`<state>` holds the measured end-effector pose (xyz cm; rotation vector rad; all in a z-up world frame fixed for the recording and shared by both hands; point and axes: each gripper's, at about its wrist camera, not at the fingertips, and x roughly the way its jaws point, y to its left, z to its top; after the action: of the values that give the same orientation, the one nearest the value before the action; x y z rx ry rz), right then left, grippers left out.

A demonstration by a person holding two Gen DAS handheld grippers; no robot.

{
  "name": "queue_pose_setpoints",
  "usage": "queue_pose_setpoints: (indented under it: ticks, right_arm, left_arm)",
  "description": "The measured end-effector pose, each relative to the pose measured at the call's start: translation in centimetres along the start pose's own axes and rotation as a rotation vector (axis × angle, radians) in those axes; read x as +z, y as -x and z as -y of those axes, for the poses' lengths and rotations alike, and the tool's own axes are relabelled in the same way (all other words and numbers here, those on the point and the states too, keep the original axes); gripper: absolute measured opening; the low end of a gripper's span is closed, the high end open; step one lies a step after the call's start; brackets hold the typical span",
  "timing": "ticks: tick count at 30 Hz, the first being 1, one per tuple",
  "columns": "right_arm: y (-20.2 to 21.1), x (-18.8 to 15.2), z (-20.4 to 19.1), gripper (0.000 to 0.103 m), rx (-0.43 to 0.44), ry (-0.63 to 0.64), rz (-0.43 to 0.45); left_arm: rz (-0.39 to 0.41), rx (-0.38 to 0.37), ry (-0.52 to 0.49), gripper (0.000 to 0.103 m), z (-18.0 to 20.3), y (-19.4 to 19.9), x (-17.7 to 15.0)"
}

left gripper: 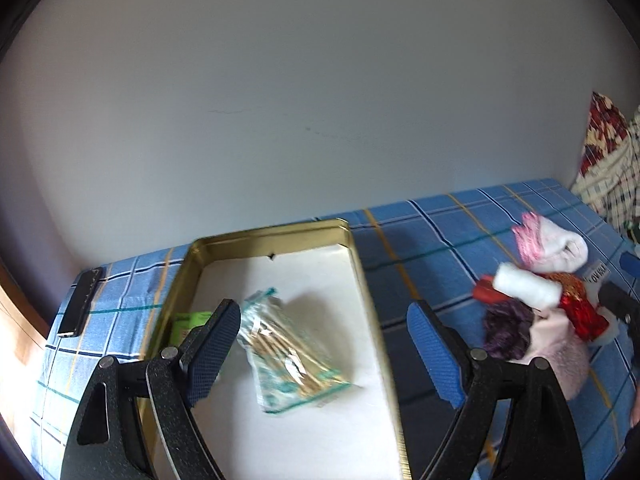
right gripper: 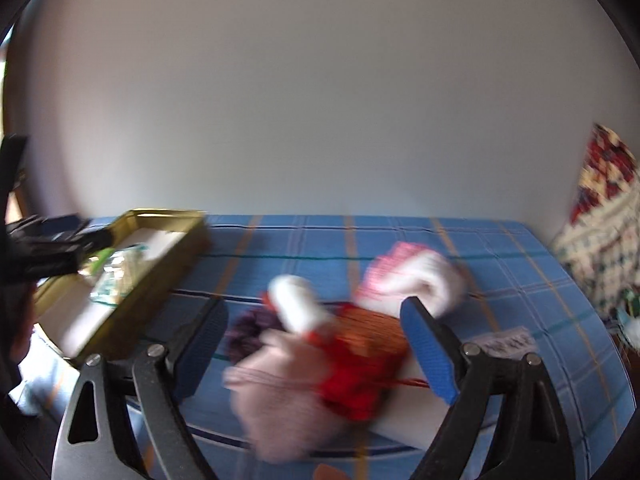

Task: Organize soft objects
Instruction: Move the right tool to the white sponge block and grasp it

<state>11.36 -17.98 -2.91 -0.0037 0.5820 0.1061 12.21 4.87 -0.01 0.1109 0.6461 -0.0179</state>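
Blue plaid bedsheet point(left gripper: 440, 236) against a plain wall. Your gold tin point(left gripper: 362, 280) holds only a bag of sticks point(left gripper: 288, 360) so far. Soft pile point(right gripper: 332, 344) — pink sock, white roll, red pouch, purple tuft — sits on the sheet right of the tin, unsorted. Left gripper point(left gripper: 324, 352) wide over the tin, empty. Right gripper point(right gripper: 316, 350) wide, straddling the pile, nothing pinched. Nearly all remains.

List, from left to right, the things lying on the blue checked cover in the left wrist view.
Black phone → gold tin tray, with a bag of cotton swabs inside → pile of soft things → patterned cloth at the far right.
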Motion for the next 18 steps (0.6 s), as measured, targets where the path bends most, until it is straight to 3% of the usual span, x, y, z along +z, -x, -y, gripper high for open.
queue_pose_setpoints:
  ticks: [9, 18]
  right_arm:
    - [-0.4, -2.0, 7.3, 0.085, -0.142, -0.140, -0.079]
    - [-1.8, -3.8, 7.0, 0.079, -0.097, -0.130, -0.193]
  left_arm:
    - [-0.039, -0.053, -0.029, 0.087, 6.1, 0.2, -0.4]
    - [-0.066, -0.056, -0.053, 0.087, 9.4, -0.6, -0.3]
